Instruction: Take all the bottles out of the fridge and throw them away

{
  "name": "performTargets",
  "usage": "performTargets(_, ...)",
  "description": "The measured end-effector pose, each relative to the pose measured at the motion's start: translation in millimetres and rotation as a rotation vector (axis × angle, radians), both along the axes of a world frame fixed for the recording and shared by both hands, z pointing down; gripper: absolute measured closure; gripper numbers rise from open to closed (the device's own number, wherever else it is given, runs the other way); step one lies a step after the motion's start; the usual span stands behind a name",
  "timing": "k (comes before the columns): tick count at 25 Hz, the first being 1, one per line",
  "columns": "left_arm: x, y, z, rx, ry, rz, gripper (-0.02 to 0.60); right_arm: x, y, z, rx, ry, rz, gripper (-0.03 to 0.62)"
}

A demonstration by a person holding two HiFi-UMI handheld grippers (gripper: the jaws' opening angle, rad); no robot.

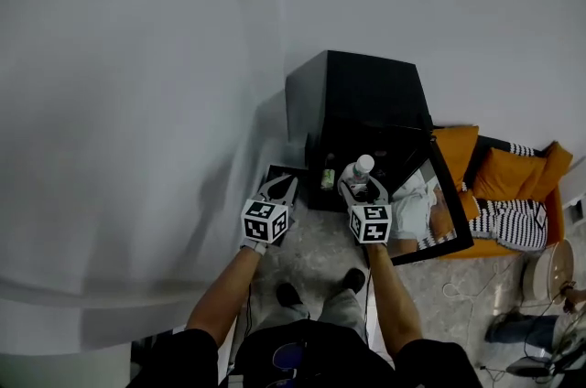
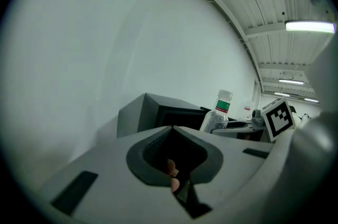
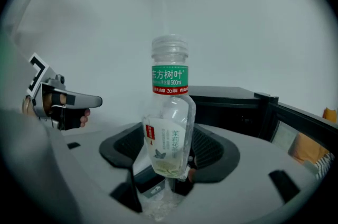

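My right gripper (image 1: 363, 186) is shut on a clear plastic bottle (image 3: 170, 128) with a white cap and a green label band. The bottle stands upright between the jaws, with a little yellowish liquid at its bottom. It is held up in front of the black mini fridge (image 1: 359, 98), whose door (image 1: 438, 210) hangs open to the right. A small greenish bottle (image 1: 328, 179) stands inside the fridge, low down. My left gripper (image 1: 282, 184) is open and empty, level with the right one and to its left. The left gripper view shows the held bottle (image 2: 221, 111) beside it.
The fridge stands against a white wall in a corner. A dark, low box (image 1: 275, 175) lies on the floor left of the fridge. Orange cushions (image 1: 490, 168) and a striped cloth (image 1: 513, 222) lie to the right, with a white appliance (image 1: 549, 270) and cables beyond. The person's feet (image 1: 319, 288) are below the grippers.
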State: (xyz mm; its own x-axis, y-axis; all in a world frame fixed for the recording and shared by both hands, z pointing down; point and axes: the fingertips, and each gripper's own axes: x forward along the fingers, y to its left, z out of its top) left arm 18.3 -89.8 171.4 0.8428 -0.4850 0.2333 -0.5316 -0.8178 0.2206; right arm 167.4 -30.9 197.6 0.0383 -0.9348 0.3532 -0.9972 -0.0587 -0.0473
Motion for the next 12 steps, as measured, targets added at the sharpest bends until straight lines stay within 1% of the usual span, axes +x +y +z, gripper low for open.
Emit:
performTargets(7, -42, -14, 5, -0.007, 0.002, -0.053, 0.581, -48, -22, 1, 0.005, -0.002, -0.073, 0.304)
performTargets(12, -58, -22, 12, -0.015, 0.000, -0.081, 0.581, -72, -37, 5, -0.003, -0.001, -0.123, 0.304)
